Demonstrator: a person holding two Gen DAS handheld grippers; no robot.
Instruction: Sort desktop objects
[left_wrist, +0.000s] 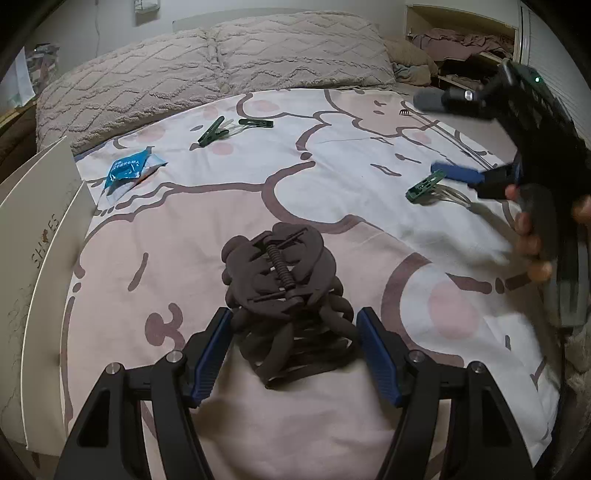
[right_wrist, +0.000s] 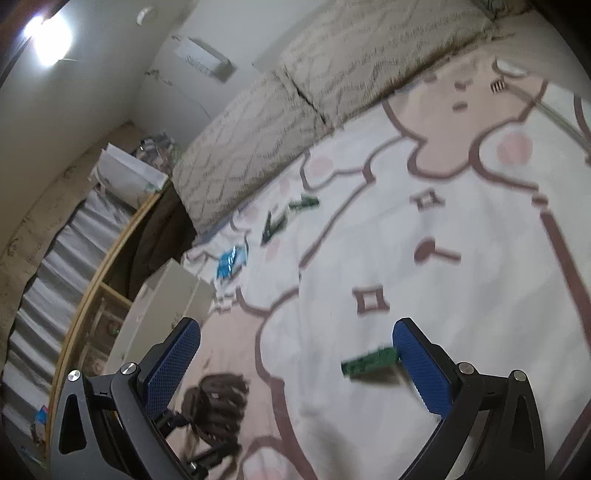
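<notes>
On the bedsheet (left_wrist: 332, 177), left tool (left_wrist: 293, 321) gripping brown hair claw (left_wrist: 280, 269), right tool (right_wrist: 295, 339) wide, empty.

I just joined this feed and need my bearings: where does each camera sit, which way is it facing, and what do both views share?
Left wrist: on the left gripper, angled down at the bed; its blue pads flank the dark brown hair claw clip; the right gripper and fingers show.
Right wrist: on the right gripper, jaws open, tilted across the cartoon bedsheet; a green clothespin lies near its pad.
Shared: clip, blue packet, clothespin.
</notes>
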